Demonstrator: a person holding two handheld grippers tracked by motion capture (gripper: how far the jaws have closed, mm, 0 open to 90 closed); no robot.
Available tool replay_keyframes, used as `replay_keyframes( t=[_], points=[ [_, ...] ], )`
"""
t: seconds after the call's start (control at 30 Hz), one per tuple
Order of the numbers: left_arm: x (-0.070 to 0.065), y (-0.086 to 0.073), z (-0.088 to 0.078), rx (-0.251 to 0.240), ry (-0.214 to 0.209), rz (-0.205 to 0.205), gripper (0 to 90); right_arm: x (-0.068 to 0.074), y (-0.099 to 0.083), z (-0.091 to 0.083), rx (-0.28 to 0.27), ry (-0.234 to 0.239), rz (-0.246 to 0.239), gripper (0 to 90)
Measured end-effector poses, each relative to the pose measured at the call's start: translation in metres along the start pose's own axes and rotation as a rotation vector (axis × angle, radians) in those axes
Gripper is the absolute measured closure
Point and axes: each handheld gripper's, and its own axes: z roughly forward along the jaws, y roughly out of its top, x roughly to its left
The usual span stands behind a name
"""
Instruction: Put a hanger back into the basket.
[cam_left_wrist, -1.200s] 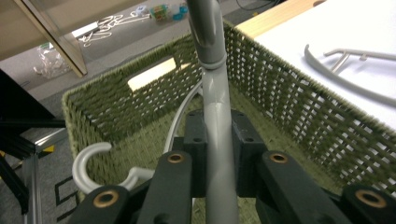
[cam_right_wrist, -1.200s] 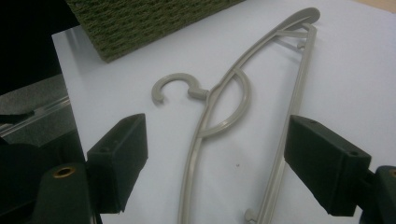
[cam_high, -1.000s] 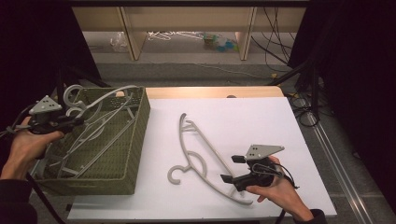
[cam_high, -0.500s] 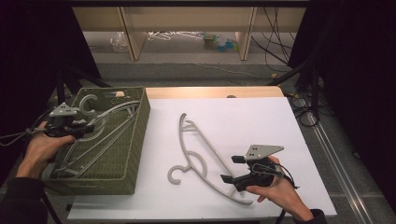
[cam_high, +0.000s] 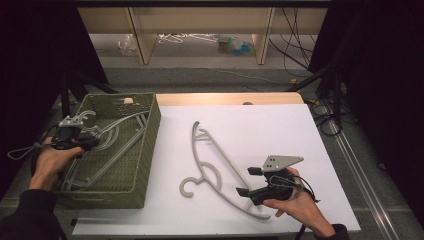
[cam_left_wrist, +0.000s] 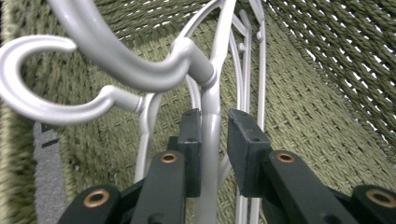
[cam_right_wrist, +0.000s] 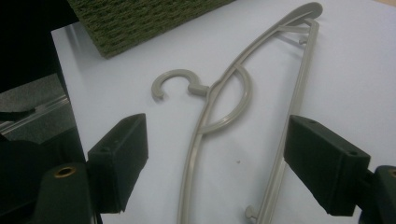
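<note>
Resting near on the white tabletop (cam_high: 310, 125), the right gripper (cam_high: 250, 181) has its jaws spread wide over a grey hanger (cam_high: 215, 165). Farther left, the left gripper (cam_high: 75, 142) has dropped lower into the green basket (cam_high: 145, 150). Its jaws have just been opening, with the silver hanger (cam_left_wrist: 212, 93) between them, one pad apart from it. Hangers feel light, stiff and slippery; hold the neck.

You are not looking at any readable text, label, brand, number or sign here; nothing on the items before you is showing lettering clear enough to read.
</note>
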Motion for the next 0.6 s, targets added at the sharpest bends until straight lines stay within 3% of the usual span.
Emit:
replay_keyframes(
  t=[0.1,0.17,0.2,0.23,0.27,0.3,0.37,0.4,0.47,0.5,0.53,0.6],
  points=[
    [0.000,-0.004,-0.002,0.003,0.037,-0.046,74.9,0.000,0.000,0.000,0.001,0.000,-0.001,22.8],
    [0.007,-0.006,-0.001,0.004,0.024,0.002,75.1,0.000,0.000,0.001,0.002,0.000,-0.001,22.8],
    [0.004,-0.007,-0.002,0.015,0.040,-0.042,74.9,0.000,0.000,0.001,0.006,0.004,0.000,22.8],
    [0.007,-0.008,-0.001,0.000,0.037,-0.028,74.1,0.000,0.000,0.001,0.006,0.003,0.000,22.8],
    [0.005,-0.009,-0.002,0.013,0.052,-0.064,72.8,0.000,0.000,0.001,0.006,0.004,0.000,22.8],
    [0.006,-0.009,-0.004,0.018,0.059,-0.062,72.5,0.000,0.000,0.001,0.006,0.004,0.001,22.8],
    [0.005,-0.009,-0.007,0.002,0.075,-0.075,69.1,0.000,-0.001,0.001,0.007,0.005,0.002,22.8],
    [0.003,-0.009,-0.010,-0.001,0.084,-0.108,65.6,-0.001,-0.001,0.001,0.007,0.004,0.003,22.8],
    [0.002,-0.007,-0.014,-0.034,0.059,-0.077,65.0,-0.001,-0.001,0.002,0.007,0.004,0.004,22.8],
    [-0.003,-0.007,-0.017,-0.041,0.055,-0.108,63.3,-0.001,-0.001,0.002,0.007,0.003,0.004,22.8],
    [-0.004,-0.007,-0.020,-0.049,0.060,-0.098,60.9,-0.001,-0.001,0.002,0.007,0.004,0.007,22.8],
    [-0.012,-0.005,-0.028,-0.107,0.063,-0.126,54.7,-0.001,-0.002,0.002,0.005,-0.003,0.004,22.8]
  ],
)
